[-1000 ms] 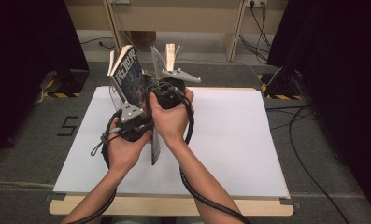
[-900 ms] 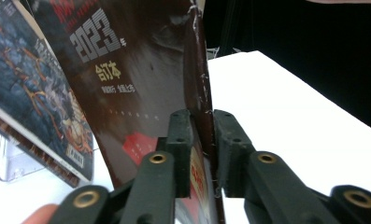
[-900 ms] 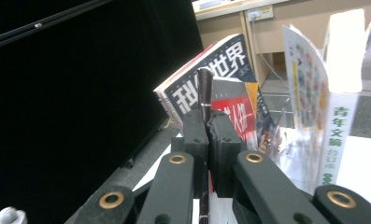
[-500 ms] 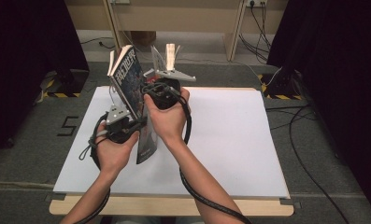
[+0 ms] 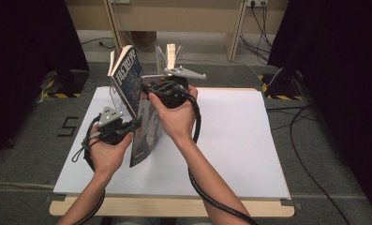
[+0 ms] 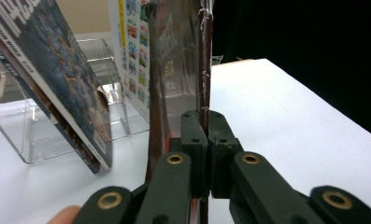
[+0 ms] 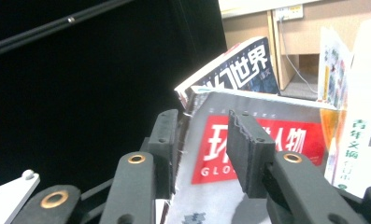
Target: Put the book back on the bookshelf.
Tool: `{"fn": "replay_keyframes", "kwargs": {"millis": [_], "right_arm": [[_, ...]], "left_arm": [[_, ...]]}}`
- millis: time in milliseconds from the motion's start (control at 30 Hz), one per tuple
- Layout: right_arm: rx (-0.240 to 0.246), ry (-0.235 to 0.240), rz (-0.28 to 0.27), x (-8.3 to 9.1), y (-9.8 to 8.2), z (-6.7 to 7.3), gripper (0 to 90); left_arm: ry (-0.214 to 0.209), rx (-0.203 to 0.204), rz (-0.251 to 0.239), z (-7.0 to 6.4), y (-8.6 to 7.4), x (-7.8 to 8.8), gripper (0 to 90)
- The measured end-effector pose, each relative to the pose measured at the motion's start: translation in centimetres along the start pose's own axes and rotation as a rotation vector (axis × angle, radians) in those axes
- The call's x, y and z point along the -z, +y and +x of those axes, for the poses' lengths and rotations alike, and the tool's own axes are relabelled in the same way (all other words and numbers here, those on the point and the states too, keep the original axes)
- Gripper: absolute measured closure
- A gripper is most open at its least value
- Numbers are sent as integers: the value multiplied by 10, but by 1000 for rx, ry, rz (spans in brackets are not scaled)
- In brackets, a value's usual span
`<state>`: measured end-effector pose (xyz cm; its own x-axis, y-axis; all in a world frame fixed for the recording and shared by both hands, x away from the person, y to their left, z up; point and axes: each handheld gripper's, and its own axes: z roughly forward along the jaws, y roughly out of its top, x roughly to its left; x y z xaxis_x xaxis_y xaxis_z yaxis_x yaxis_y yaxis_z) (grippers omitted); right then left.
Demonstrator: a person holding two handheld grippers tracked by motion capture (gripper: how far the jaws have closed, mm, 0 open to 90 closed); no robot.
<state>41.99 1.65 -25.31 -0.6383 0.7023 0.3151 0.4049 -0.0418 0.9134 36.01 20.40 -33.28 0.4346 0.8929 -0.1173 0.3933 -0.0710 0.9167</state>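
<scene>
A magazine with a red title block (image 5: 144, 136) stands on edge on the white table top. My left gripper (image 5: 136, 125) is shut on its near edge; in the left gripper view the jaws (image 6: 204, 140) pinch the thin dark magazine (image 6: 178, 70). My right gripper (image 5: 151, 91) sits at the magazine's top. Its jaws (image 7: 204, 126) have just been opening and now stand apart, with the magazine's (image 7: 258, 144) upper edge between them and the pads off it.
A dark blue book (image 5: 127, 75) leans on a clear acrylic stand (image 6: 15, 135) just behind the magazine. More magazines (image 5: 170, 54) stand upright at the back. The white board (image 5: 230, 140) stretches to the right, and dark curtains flank the table.
My left hand has slid left and slightly nearer, and the magazine's lower part came with it. The right hand has stayed at the magazine's top.
</scene>
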Motion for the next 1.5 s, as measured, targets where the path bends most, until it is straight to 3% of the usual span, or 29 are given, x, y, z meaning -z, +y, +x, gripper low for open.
{"fn": "replay_keyframes", "kwargs": {"millis": [200, 667, 1067, 1500], "right_arm": [[-19, -8, -52, 19, -4, -21, 626], [-64, -90, -35, 53, -29, -74, 637], [-89, -129, 3, 61, -51, -95, 644], [-128, -178, 27, 72, -70, -118, 647]], "left_arm": [[-1, 20, -20, 11, -2, 10, 871], [20, 6, -68, 29, -1, 36, 870], [45, 5, -81, 48, -8, 64, 871], [90, 47, -118, 75, -16, 92, 872]]}}
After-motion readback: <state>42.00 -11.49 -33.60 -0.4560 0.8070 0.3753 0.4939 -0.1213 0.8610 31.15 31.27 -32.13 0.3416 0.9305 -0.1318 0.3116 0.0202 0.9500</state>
